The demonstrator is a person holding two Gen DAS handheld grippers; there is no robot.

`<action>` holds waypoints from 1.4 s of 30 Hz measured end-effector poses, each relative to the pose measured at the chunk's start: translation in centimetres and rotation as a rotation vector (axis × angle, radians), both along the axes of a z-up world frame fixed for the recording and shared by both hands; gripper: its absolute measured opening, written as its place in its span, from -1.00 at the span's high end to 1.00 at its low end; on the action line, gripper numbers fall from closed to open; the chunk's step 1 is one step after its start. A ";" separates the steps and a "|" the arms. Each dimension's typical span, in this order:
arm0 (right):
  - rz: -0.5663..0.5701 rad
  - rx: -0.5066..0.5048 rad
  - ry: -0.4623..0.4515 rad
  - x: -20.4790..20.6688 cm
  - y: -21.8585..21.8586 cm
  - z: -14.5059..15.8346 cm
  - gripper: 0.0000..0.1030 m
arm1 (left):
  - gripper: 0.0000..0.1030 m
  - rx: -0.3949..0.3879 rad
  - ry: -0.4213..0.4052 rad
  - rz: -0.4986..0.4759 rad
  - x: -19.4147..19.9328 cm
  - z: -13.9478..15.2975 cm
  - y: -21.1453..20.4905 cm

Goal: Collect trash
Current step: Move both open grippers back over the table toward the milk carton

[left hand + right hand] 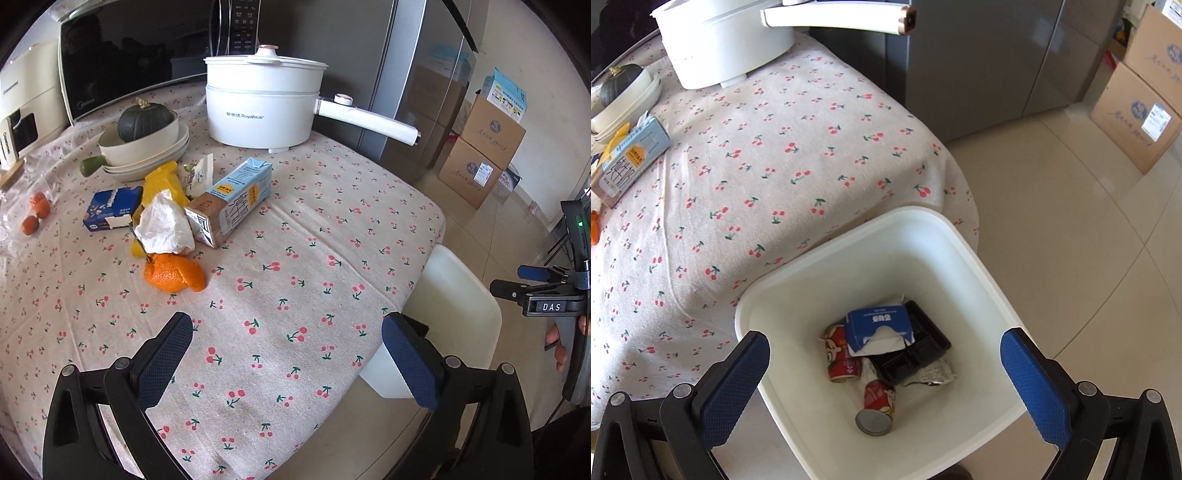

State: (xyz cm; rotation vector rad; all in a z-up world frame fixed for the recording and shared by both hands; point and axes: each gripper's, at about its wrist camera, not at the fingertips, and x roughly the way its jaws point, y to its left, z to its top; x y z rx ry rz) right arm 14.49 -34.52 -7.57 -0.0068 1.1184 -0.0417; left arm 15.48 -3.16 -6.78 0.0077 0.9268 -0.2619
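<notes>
Showing, left wrist view: pot (258, 110) marked "Royalstar"; microwave (122, 55) marked "Midea"; trash pile with milk carton (231, 201), tissue (164, 225), orange peel (173, 275) left of pot. Left gripper (288, 365) spread wide, empty, over bare tablecloth (295, 258).

Right wrist view: right gripper (884, 387) spread wide, empty, above white bin (975, 251) at table edge, holding red cans (842, 356), blue carton (877, 328), black tray (916, 350).

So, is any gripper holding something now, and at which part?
Nothing is held: the left gripper and right gripper are both open and empty.
</notes>
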 end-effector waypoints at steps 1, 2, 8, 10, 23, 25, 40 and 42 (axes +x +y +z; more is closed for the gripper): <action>0.006 0.004 -0.004 0.1 0.5 0.2 -0.99 | -1.00 -0.002 0.001 0.006 0.0 0.1 0.4; 0.012 0.009 -0.009 0.3 1.0 0.4 -0.99 | -1.00 -0.003 0.001 0.014 0.0 0.3 0.8; 0.051 0.021 -0.046 1.5 4.6 1.7 -0.99 | -1.00 0.009 -0.014 0.049 0.0 1.3 3.3; 0.067 0.029 -0.056 1.9 5.9 2.0 -0.99 | -1.00 0.018 -0.019 0.064 -0.1 1.6 4.4; 0.173 0.036 -0.076 4.2 14.7 1.9 -0.99 | -1.00 0.040 0.009 0.226 -0.2 1.3 13.7; 0.175 0.045 -0.078 4.6 15.7 1.8 -0.99 | -1.00 0.038 0.015 0.253 -0.4 1.2 15.0; 0.119 0.221 0.023 12.3 22.7 -0.8 -0.99 | -1.00 0.023 0.055 0.422 -0.3 0.6 22.1; 0.115 0.239 0.032 13.4 23.7 -1.2 -0.99 | -1.00 0.016 0.056 0.446 -0.1 0.6 22.9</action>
